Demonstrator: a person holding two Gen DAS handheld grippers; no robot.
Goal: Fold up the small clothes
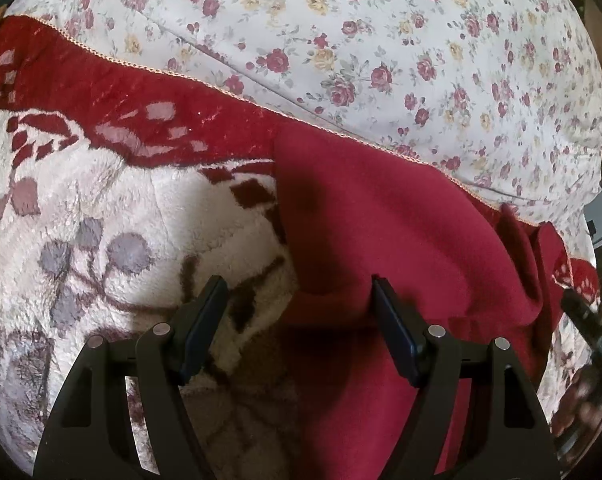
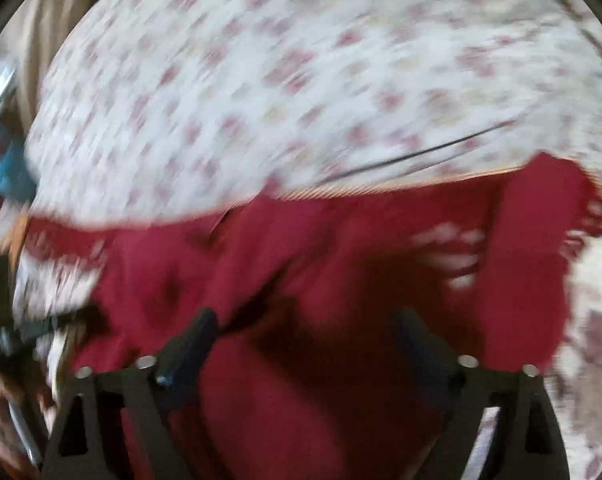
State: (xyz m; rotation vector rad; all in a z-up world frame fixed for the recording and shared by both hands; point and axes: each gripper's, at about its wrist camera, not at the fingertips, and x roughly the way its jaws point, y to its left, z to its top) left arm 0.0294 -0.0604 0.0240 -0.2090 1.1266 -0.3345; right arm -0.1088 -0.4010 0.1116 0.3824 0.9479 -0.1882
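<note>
In the left wrist view, the left gripper (image 1: 299,300) is seen with its jaws wide apart and nothing between them. A red garment (image 1: 381,216) is spread on a plush blanket (image 1: 81,200), filling the frame from the centre toward 4 o'clock. Its left edge runs down from 12 o'clock of the gripper, so that one finger is over the blanket and the other over the cloth. A raised fold or sleeve (image 1: 529,248) is seen at 3 o'clock, rumpled. Beyond, from 10 to 2 o'clock, a floral sheet (image 1: 381,40) is laid. A dark blurred shape at 4 o'clock is probably the other tool, but that cannot be told.

In the right wrist view, much is lost to motion blur. The right gripper (image 2: 305,332) is shown with jaws apart, and nothing is seen clamped in them. The garment (image 2: 341,248) is spread under and ahead of the gripper, with a dark crease running toward 10 o'clock and a strip of red rising at 2 o'clock. The sheet (image 2: 261,80) fills the upper half.

The task is judged to be at an early stage: the garment is laid roughly flat but wrinkled, no finished fold can be made out, and no edge is gripped. The smoothing, the gripping of an edge and the folds themselves appear to be left.
</note>
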